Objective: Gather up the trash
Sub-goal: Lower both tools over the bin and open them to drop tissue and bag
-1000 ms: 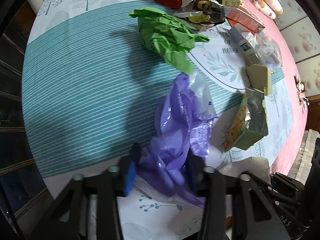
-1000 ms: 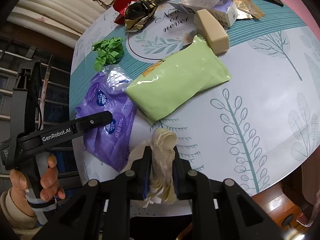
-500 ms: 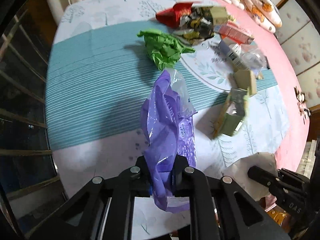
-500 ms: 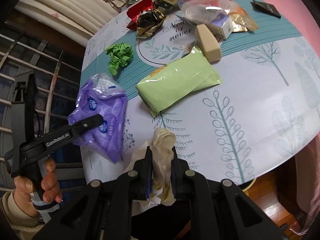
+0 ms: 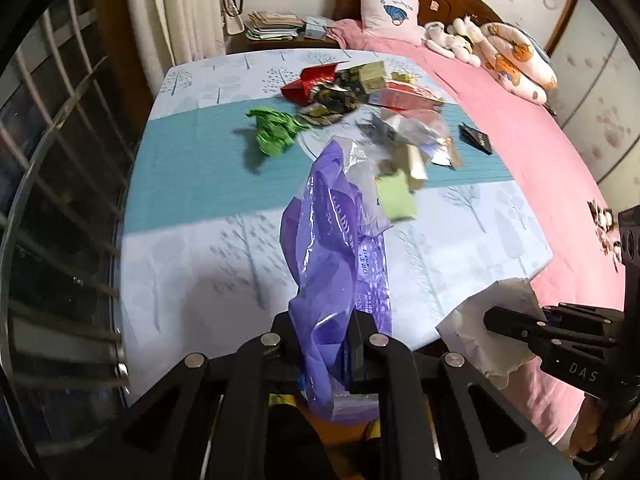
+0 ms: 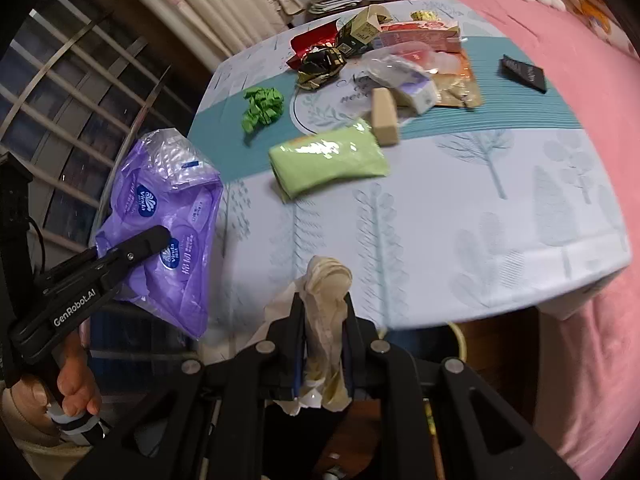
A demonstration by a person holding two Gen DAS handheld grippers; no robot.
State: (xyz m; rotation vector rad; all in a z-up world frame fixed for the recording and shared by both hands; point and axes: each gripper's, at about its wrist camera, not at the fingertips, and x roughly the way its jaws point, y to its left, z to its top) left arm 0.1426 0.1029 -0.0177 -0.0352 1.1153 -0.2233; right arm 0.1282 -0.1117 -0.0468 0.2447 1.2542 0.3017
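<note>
My left gripper (image 5: 326, 344) is shut on a crumpled purple plastic wrapper (image 5: 336, 248) and holds it up in the air off the near edge of the table (image 5: 192, 248); the wrapper also shows in the right wrist view (image 6: 168, 208). My right gripper (image 6: 322, 340) is shut on a crumpled beige tissue (image 6: 326, 292), held beyond the table's near edge; in the left wrist view the tissue (image 5: 492, 308) shows at lower right. More trash lies on the table: green crumpled paper (image 6: 262, 108), a light green packet (image 6: 328, 158), a beige block (image 6: 385, 116).
A pile of wrappers and cartons (image 6: 360, 46) lies at the table's far side, with a clear plastic tub (image 6: 404, 68) and a black packet (image 6: 522, 73). A pink bed (image 5: 532, 120) lies to the right. Window bars (image 5: 48, 200) stand to the left.
Both grippers have pulled back and up from the table. The left one closed on the purple wrapper and lifted it off the cloth. The right one still holds the tissue.
</note>
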